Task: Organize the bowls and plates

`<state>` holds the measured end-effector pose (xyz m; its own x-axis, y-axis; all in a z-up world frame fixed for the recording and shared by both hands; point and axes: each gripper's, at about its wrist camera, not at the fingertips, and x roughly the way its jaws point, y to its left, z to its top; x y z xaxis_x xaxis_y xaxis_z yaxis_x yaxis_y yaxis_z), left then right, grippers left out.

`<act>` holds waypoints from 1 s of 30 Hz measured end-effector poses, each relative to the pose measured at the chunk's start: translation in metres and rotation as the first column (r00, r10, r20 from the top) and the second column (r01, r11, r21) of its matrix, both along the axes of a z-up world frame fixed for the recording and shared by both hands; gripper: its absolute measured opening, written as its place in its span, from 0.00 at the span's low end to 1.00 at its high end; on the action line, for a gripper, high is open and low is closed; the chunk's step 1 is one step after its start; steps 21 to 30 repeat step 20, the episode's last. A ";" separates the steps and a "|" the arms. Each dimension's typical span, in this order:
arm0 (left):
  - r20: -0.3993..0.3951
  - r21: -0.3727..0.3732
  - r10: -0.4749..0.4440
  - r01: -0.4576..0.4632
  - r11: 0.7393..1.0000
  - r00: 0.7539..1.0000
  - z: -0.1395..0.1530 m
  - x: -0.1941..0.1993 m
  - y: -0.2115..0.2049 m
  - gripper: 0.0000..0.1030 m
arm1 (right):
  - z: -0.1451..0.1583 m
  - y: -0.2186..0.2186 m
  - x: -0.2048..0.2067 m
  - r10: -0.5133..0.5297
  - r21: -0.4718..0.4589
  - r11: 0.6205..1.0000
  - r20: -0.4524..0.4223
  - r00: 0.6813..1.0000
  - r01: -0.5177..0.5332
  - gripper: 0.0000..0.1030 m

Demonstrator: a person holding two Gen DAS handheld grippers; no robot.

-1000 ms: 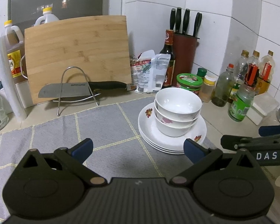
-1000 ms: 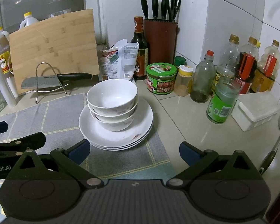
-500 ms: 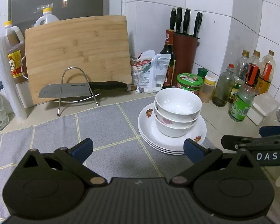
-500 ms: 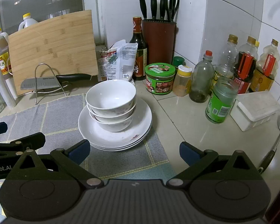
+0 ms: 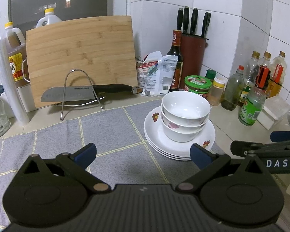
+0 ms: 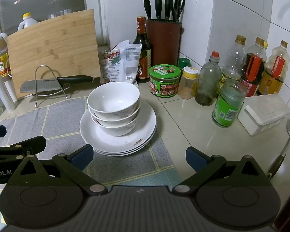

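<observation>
A stack of white bowls (image 5: 185,114) (image 6: 114,106) sits nested on a stack of white plates (image 5: 162,145) (image 6: 145,133) with small flower prints, at the right edge of a grey checked mat (image 5: 106,131) (image 6: 63,123). My left gripper (image 5: 143,155) hovers open just in front of and left of the stack, nothing between its blue-tipped fingers. My right gripper (image 6: 138,156) is open too, in front of the plates, empty. Each gripper's side shows in the other's view.
A bamboo cutting board (image 5: 81,58) leans at the back with a cleaver (image 5: 83,93) on a wire rack. A knife block (image 6: 163,42), sauce bottles (image 6: 253,71), a green tin (image 6: 164,80), a green-labelled jar (image 6: 229,104), a white box (image 6: 264,114) and a spoon (image 6: 288,135) crowd the right counter.
The right gripper has edged slightly closer to the plate stack; the left gripper stays about where it was. Both stay open and empty.
</observation>
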<state>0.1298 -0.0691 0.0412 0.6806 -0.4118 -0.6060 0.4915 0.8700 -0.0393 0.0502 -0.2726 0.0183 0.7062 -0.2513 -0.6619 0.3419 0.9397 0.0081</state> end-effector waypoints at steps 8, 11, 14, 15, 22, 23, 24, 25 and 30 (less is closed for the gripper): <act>-0.006 0.001 -0.001 0.001 1.000 1.000 0.000 0.000 0.000 0.99 | 0.001 0.000 0.000 0.000 0.000 1.000 -0.001 1.000 0.000 1.00; -0.007 0.000 -0.001 0.001 1.000 1.000 0.000 0.000 0.000 0.99 | 0.002 0.000 0.000 0.000 -0.001 1.000 0.000 1.000 0.000 1.00; -0.006 0.001 -0.003 0.003 1.000 1.000 0.000 0.000 0.000 0.99 | 0.002 -0.001 -0.001 -0.001 -0.003 1.000 0.000 1.000 0.001 1.00; -0.006 0.001 -0.002 0.002 1.000 1.000 0.000 0.000 0.000 0.99 | 0.003 -0.002 -0.001 -0.002 -0.003 1.000 0.000 1.000 0.002 1.00; -0.006 0.002 -0.004 0.004 1.000 1.000 0.000 0.000 0.000 0.99 | 0.004 -0.004 -0.001 -0.006 -0.003 1.000 0.000 1.000 0.006 1.00; -0.006 0.002 -0.004 0.004 1.000 1.000 0.000 0.000 0.000 0.99 | 0.004 -0.004 -0.001 -0.006 -0.003 1.000 0.000 1.000 0.006 1.00; -0.006 0.002 -0.004 0.004 1.000 1.000 0.000 0.000 0.000 0.99 | 0.004 -0.004 -0.001 -0.006 -0.003 1.000 0.000 1.000 0.006 1.00; -0.006 0.002 -0.004 0.004 1.000 1.000 0.000 0.000 0.000 0.99 | 0.004 -0.004 -0.001 -0.006 -0.003 1.000 0.000 1.000 0.006 1.00; -0.006 0.002 -0.004 0.004 1.000 1.000 0.000 0.000 0.000 0.99 | 0.004 -0.004 -0.001 -0.006 -0.003 1.000 0.000 1.000 0.006 1.00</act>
